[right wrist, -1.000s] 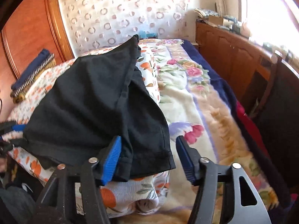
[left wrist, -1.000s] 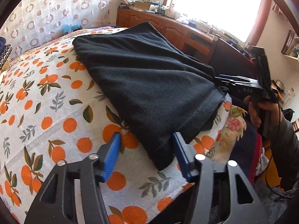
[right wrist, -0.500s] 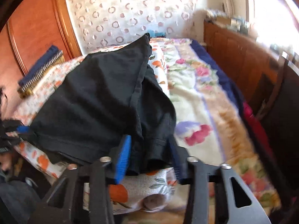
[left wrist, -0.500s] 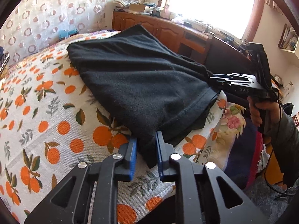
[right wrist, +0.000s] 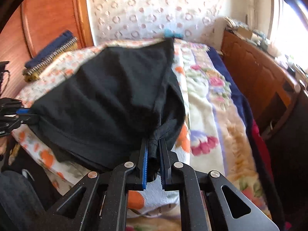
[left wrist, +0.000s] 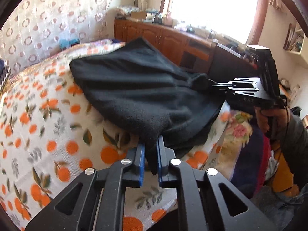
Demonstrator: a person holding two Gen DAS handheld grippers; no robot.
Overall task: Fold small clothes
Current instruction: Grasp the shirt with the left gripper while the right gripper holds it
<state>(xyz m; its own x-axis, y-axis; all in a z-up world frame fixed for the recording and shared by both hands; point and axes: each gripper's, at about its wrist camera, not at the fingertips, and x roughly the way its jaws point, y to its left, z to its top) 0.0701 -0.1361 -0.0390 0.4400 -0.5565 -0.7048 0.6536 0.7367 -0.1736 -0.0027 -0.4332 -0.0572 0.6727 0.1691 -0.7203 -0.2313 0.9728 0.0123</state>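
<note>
A black garment point(left wrist: 134, 88) lies on a bed covered with an orange-print sheet point(left wrist: 38, 115). My left gripper point(left wrist: 150, 154) is shut on its near corner at the bed's front edge. My right gripper point(right wrist: 153, 154) is shut on the other near corner of the garment point(right wrist: 107, 96), which bunches at the pinch. The right gripper also shows in the left wrist view point(left wrist: 213, 85), pinching the cloth at the right. The left gripper shows at the left edge of the right wrist view point(right wrist: 33, 115). The near hem is raised off the sheet between them.
A floral blanket point(right wrist: 207, 115) lies on the bed beside the sheet. A wooden dresser point(left wrist: 169, 38) with clutter stands under the window. A wooden headboard point(right wrist: 48, 15) and folded dark cloth point(right wrist: 50, 55) are at the bed's head.
Both grippers went from open to shut on the garment's near corners. They have lifted the near hem, and the cloth bunches toward them.
</note>
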